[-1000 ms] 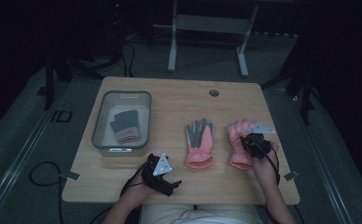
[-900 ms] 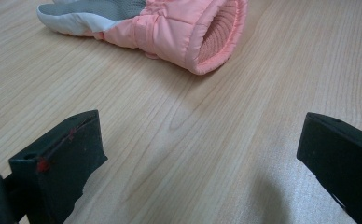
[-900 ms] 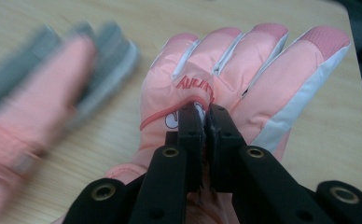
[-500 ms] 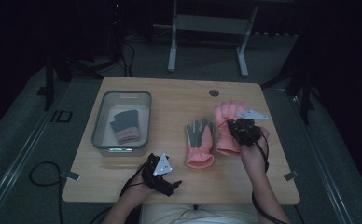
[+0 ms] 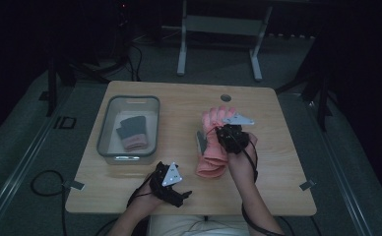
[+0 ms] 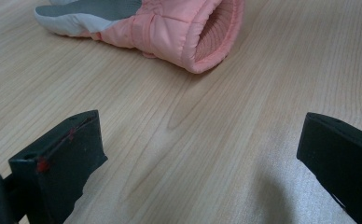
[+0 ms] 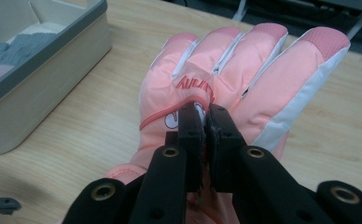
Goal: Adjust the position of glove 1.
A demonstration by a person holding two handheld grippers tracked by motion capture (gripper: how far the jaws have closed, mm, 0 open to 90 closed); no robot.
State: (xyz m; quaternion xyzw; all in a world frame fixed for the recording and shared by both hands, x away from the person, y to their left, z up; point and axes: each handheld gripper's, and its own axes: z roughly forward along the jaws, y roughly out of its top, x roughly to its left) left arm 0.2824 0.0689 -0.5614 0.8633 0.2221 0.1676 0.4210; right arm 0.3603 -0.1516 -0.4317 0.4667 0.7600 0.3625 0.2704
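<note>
Pink padded winter glove, with white side panels and a small printed logo on its back, hangs pinched in the right tongs, whose jaws are clenched on a fold of fabric at the back of the hand; in the high view this glove is lifted off the light wooden worktop and sits partly over its mate. That mate, a second pink glove with a grey palm, lies flat on the worktop near the middle, its ribbed cuff facing the left tongs. The left tongs rest low at the near edge of the worktop, jaws spread wide and gripping nothing, bare wood between them. To the left stands a grey rectangular plastic bin which already holds a dark grey knitted glove with a pink cuff. The step in hand looks like carrying the lifted glove, most likely either to stack it on its mate or to take it across to the bin. The next move probably calls for keeping the pinch firm while the glove travels, since only a thin fold is held, then lowering it squarely before letting go; the left tongs seem well placed to close on the other glove's cuff.
</note>
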